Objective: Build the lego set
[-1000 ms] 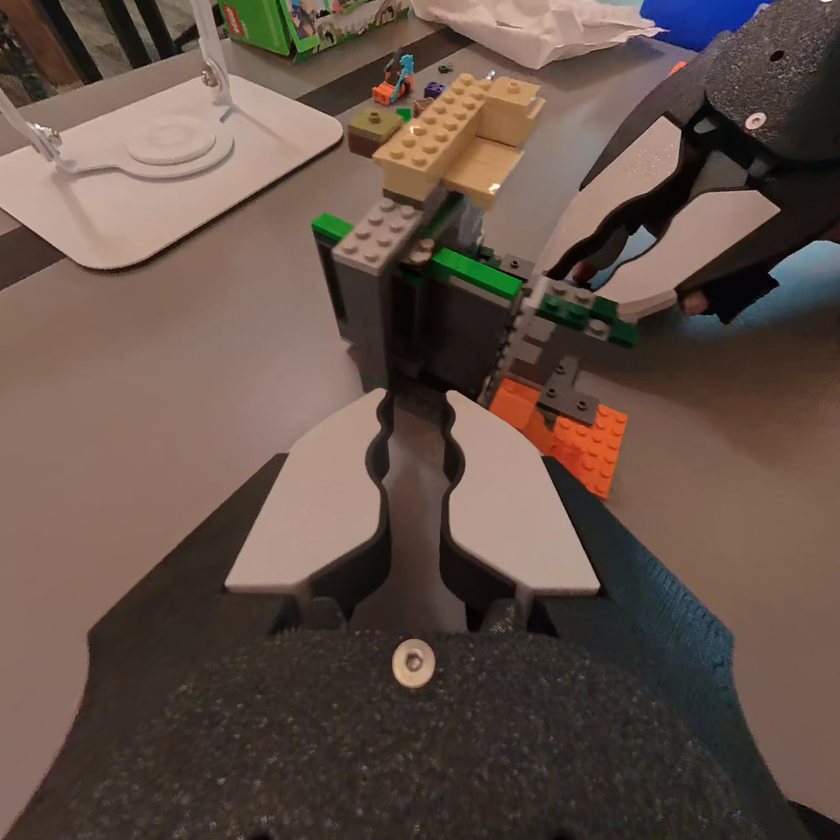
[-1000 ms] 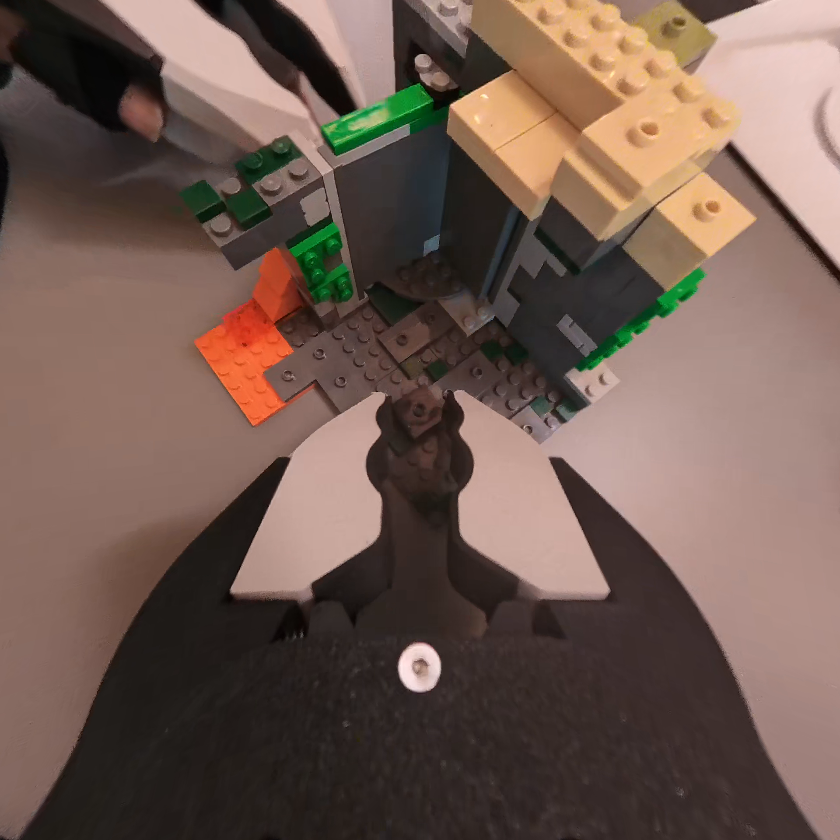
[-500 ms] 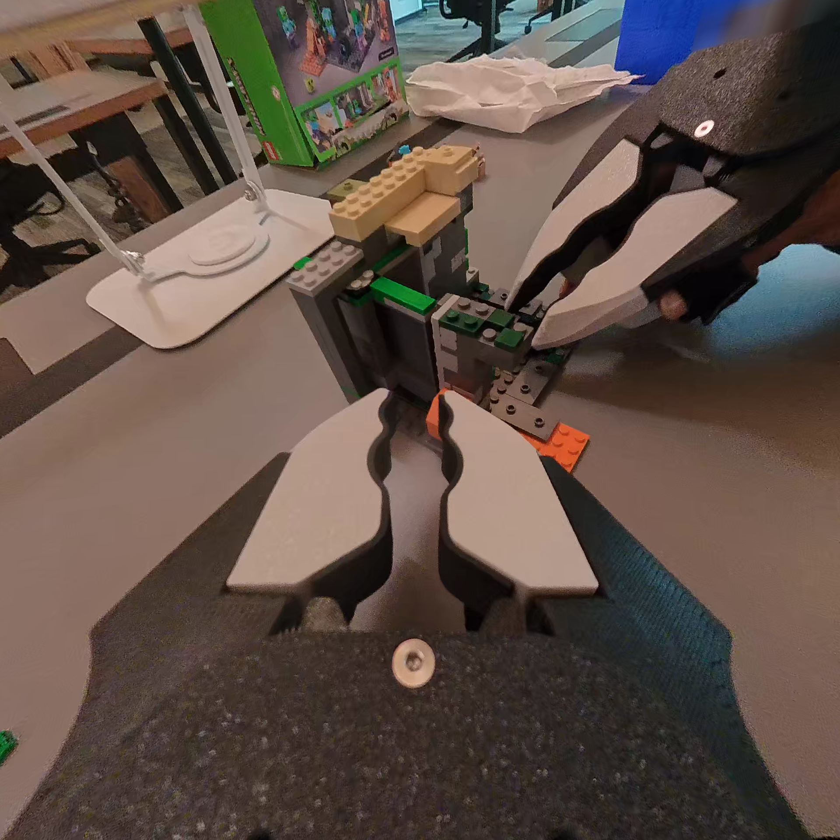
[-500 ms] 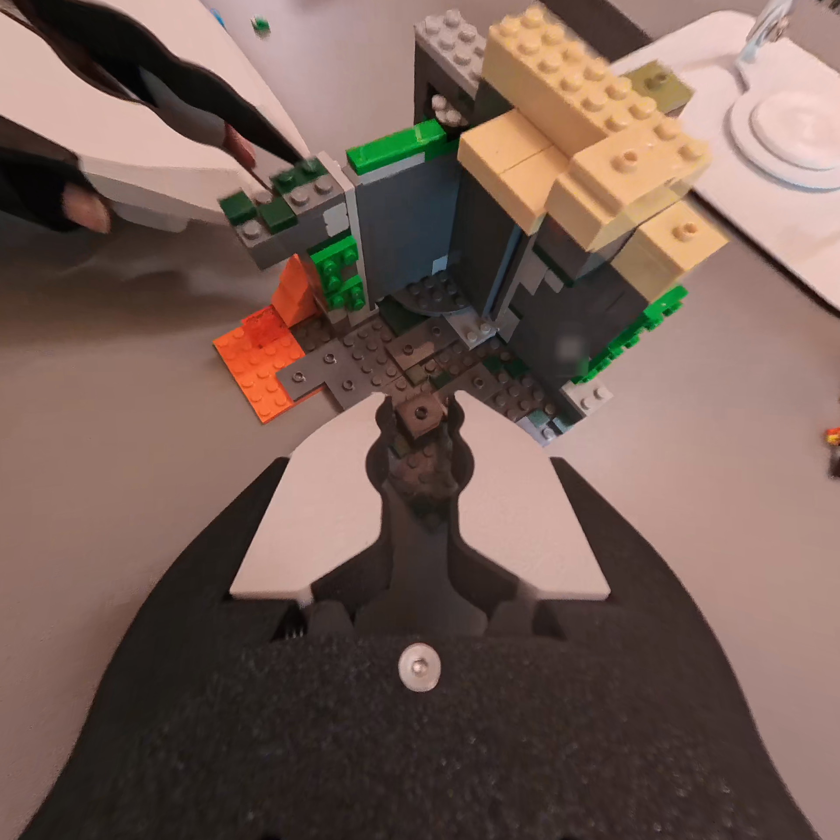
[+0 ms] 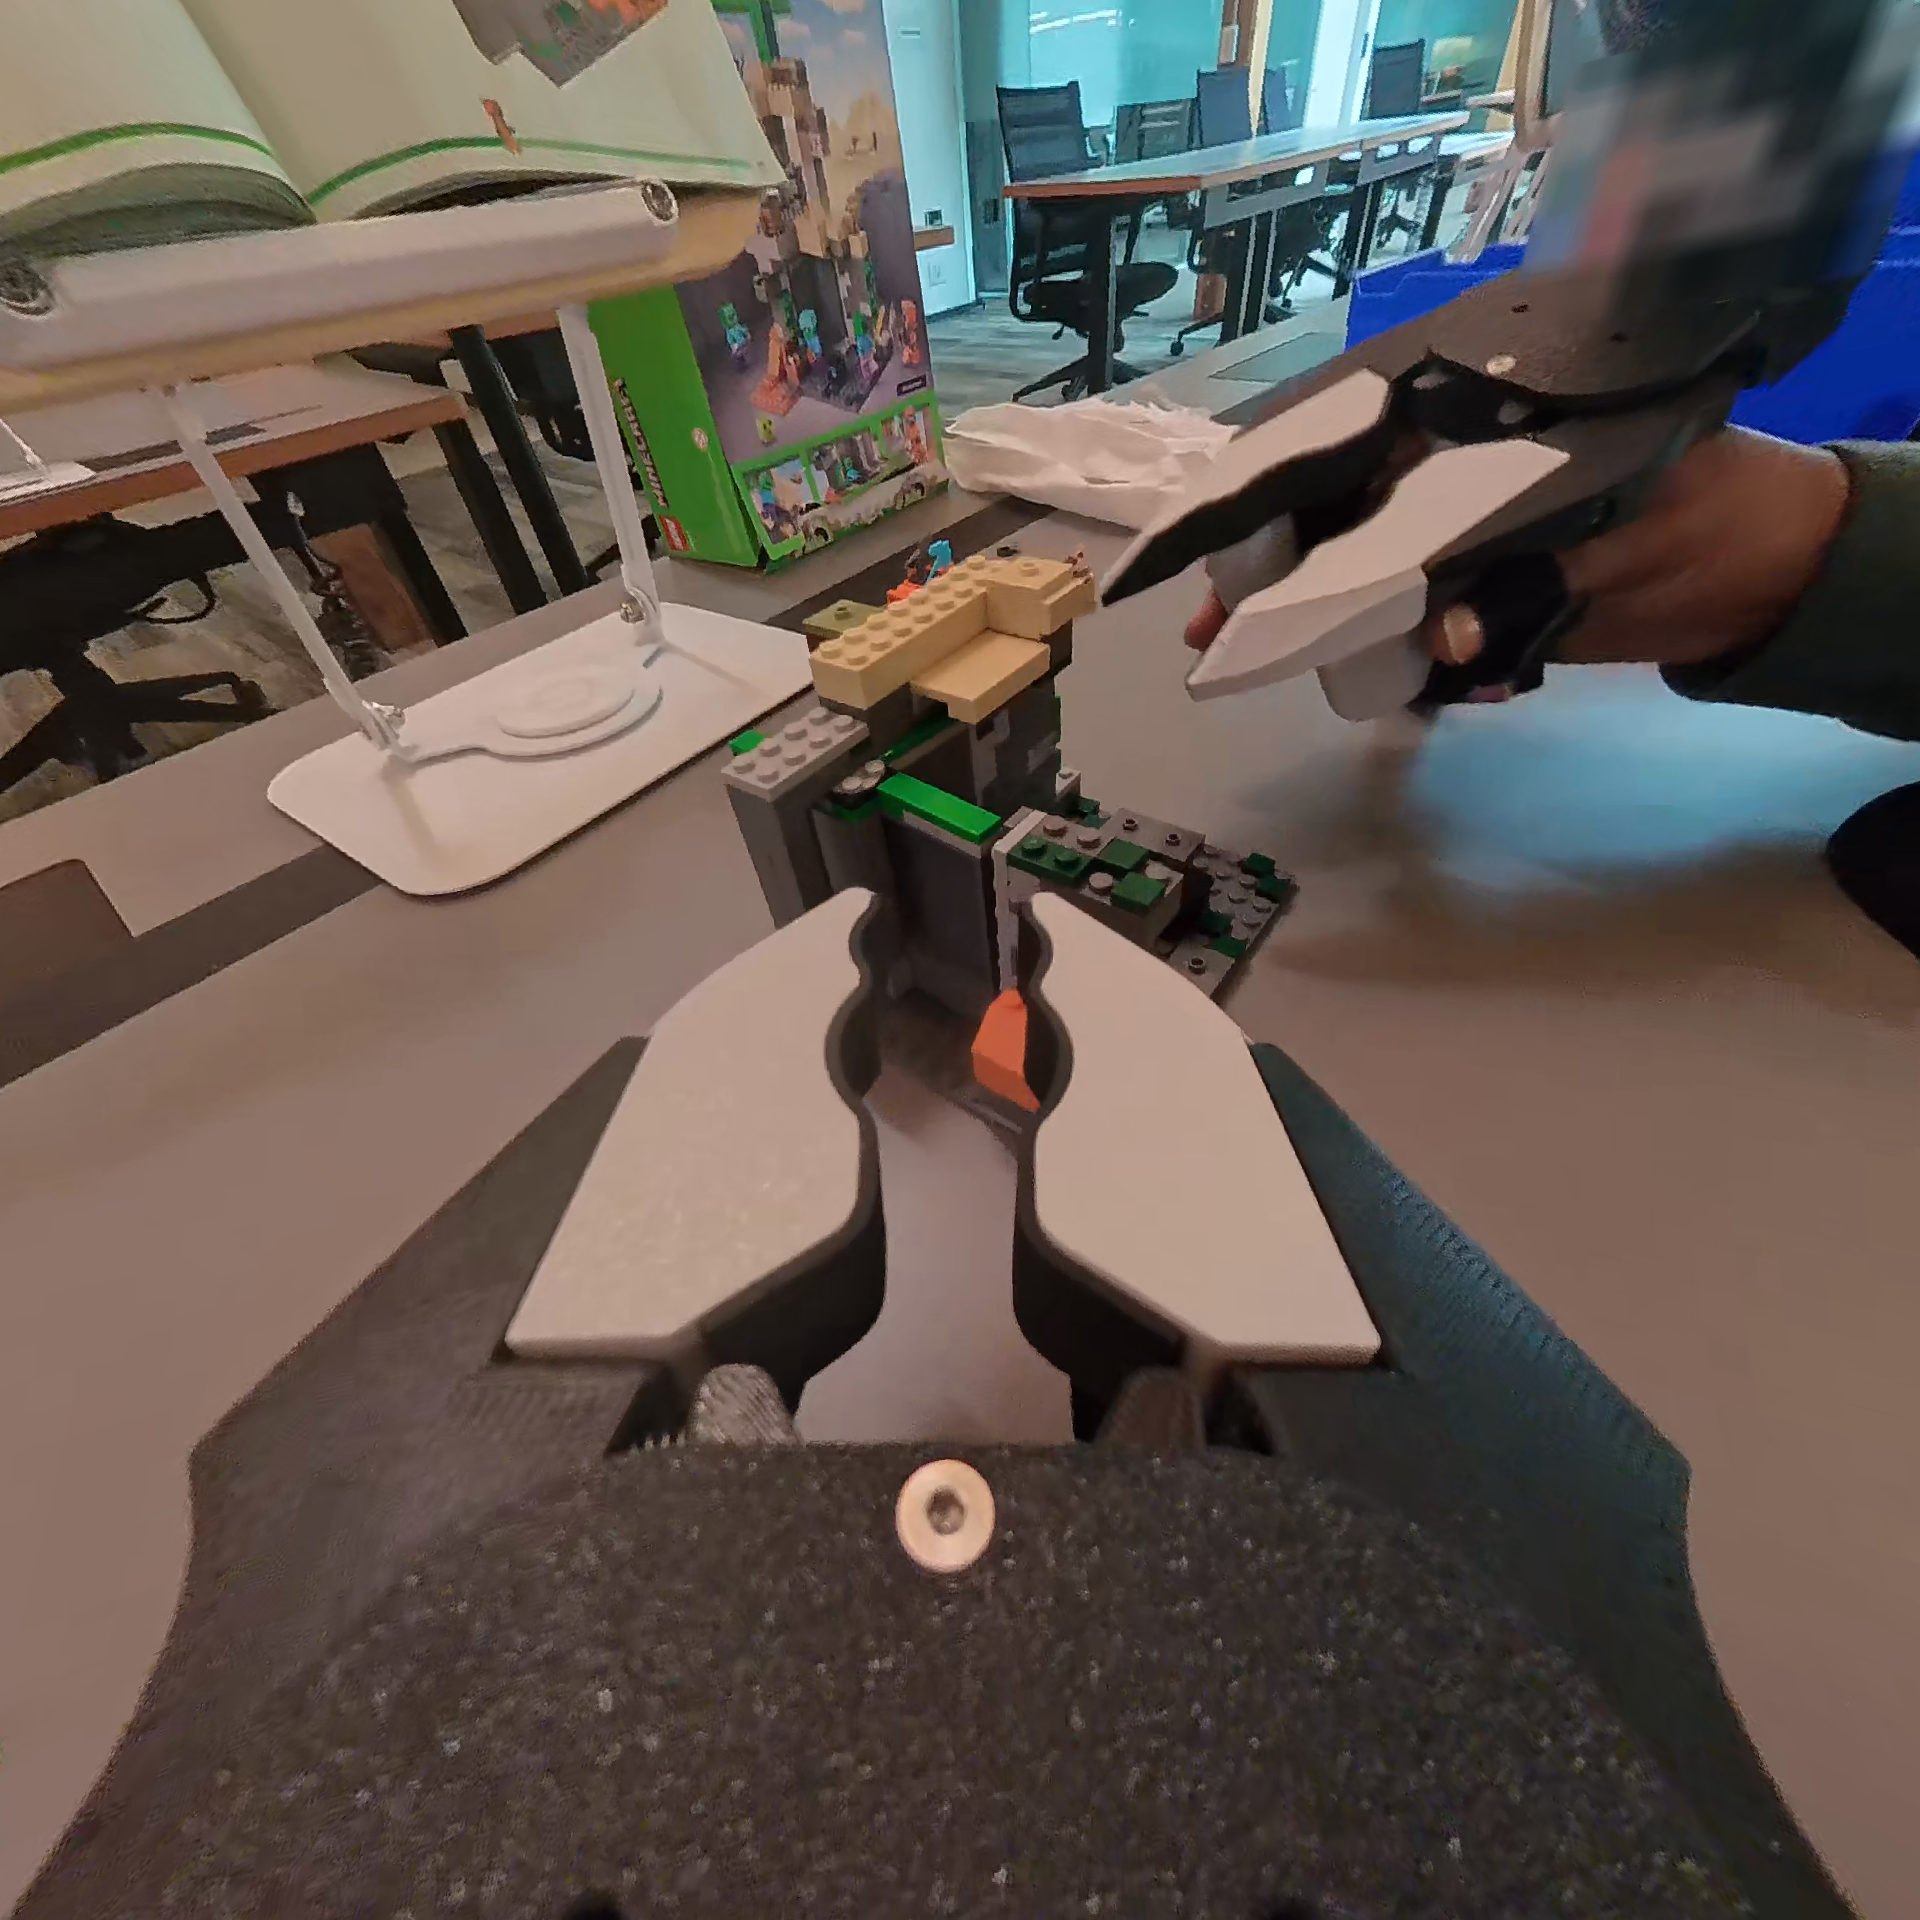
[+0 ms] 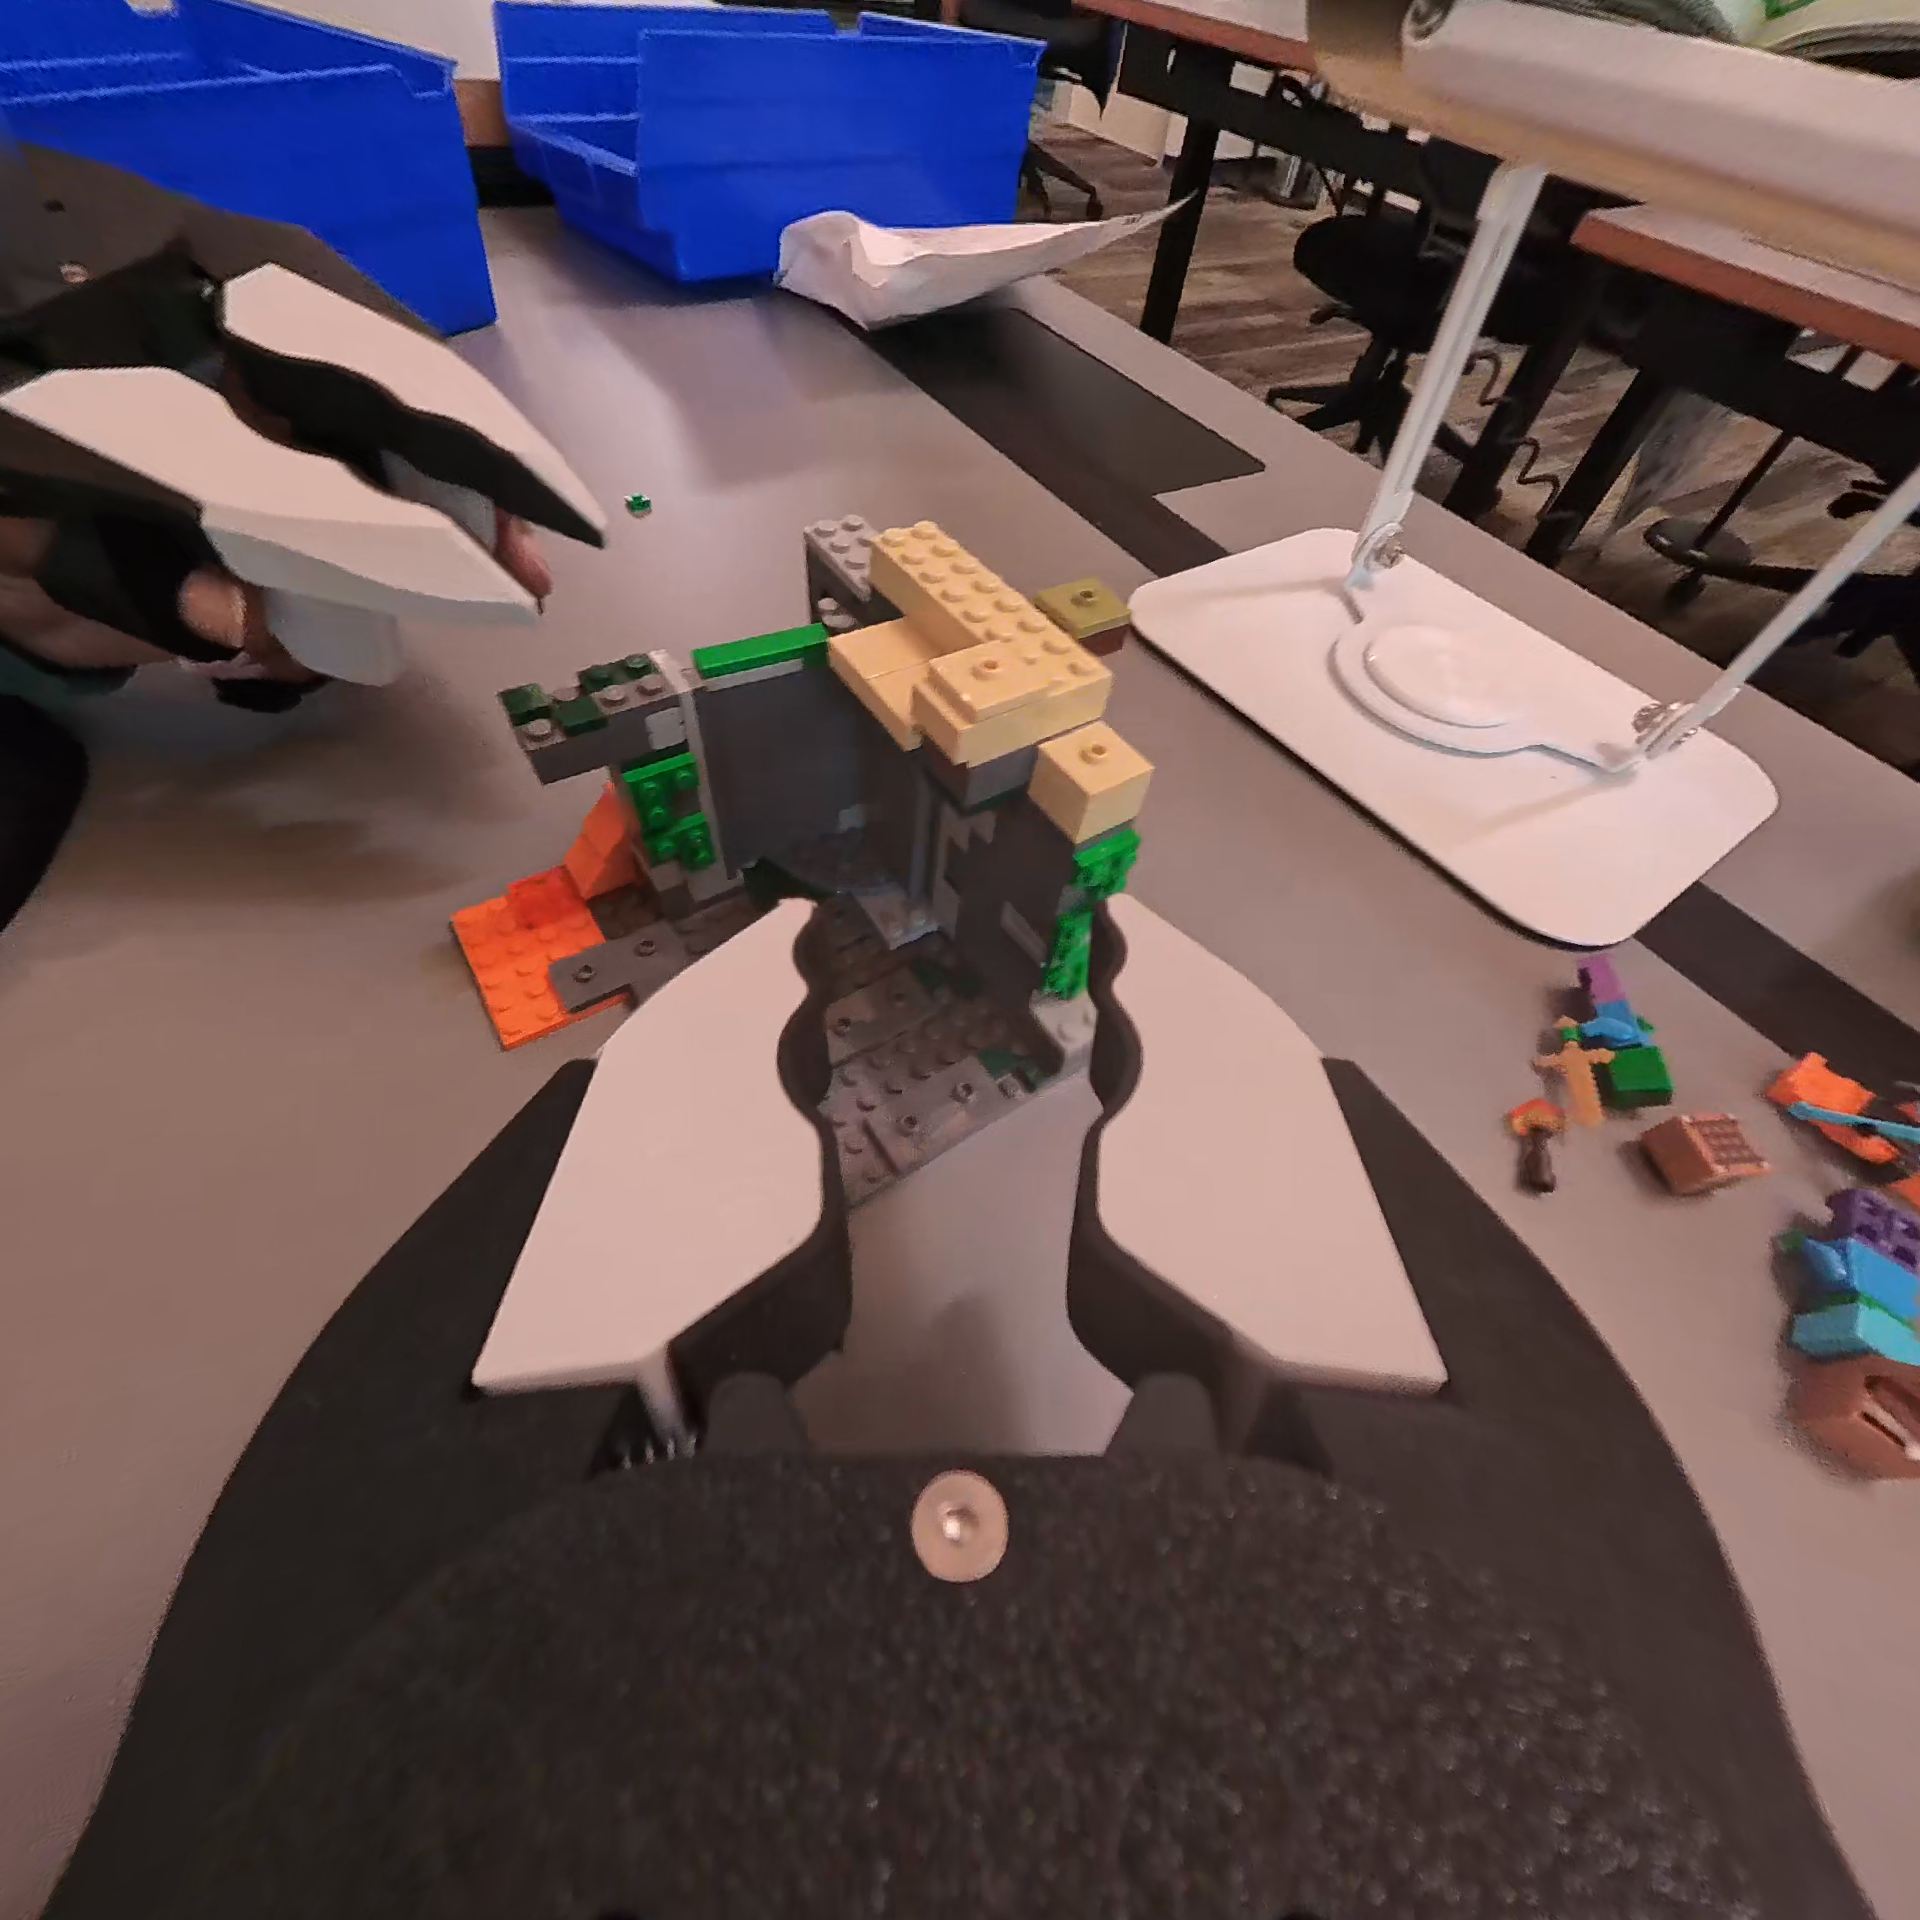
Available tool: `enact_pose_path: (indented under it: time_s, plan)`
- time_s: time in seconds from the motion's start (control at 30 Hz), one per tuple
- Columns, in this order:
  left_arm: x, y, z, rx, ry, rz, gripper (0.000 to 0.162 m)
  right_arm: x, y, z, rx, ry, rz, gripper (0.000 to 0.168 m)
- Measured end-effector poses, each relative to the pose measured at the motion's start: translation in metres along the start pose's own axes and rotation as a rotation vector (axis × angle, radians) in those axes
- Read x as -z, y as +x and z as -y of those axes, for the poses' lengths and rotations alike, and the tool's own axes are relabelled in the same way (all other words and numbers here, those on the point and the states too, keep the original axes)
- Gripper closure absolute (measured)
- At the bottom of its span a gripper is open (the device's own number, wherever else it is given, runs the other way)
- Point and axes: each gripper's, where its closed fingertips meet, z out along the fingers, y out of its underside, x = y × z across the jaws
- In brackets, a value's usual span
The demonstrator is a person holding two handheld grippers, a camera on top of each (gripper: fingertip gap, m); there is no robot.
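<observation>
The lego build (image 5: 935, 790) stands on the grey table, a dark grey cliff with tan bricks on top, green trim and an orange plate (image 6: 520, 935) at its foot. It also shows in the right wrist view (image 6: 831, 748). My left gripper (image 5: 951, 914) is narrowly open and empty, low in front of the build's back wall; it also shows at the upper left of the right wrist view (image 6: 566, 577). My right gripper (image 6: 956, 925) is open and empty, its tips on either side of the dark base plate; in the left wrist view (image 5: 1148, 644) it hovers up and right of the build.
A white book stand (image 6: 1455, 727) holding an open instruction booklet (image 5: 312, 104) is beside the build. Loose pieces and minifigure parts (image 6: 1621, 1060) lie at the right. A green set box (image 5: 790, 364), white paper bag (image 6: 914, 260) and blue bins (image 6: 779, 135) are at the back.
My right gripper has opened and drawn up and back; the small dark piece it held is no longer between its fingers. My left gripper has dropped lower and pulled away from the green-studded ledge.
</observation>
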Motion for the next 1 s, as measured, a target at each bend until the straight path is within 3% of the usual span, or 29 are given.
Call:
enact_pose_path:
  time_s: [0.27,0.47,0.6,1.0]
  plan:
    - [-0.007,0.007,-0.026,-0.009,-0.150,-0.049,0.139,-0.008,-0.003,-0.011,0.025,-0.038,0.056,0.133]
    - [-0.011,0.012,-0.035,-0.038,-0.212,-0.077,0.136,-0.017,0.008,-0.025,0.057,-0.110,0.020,0.121]
    - [-0.018,0.010,-0.051,-0.124,-0.322,-0.069,0.131,-0.021,0.012,-0.014,0.041,-0.079,0.021,0.117]
    - [-0.022,0.023,-0.057,-0.212,-0.357,-0.112,0.132,-0.043,0.031,-0.020,0.076,-0.152,-0.011,0.131]
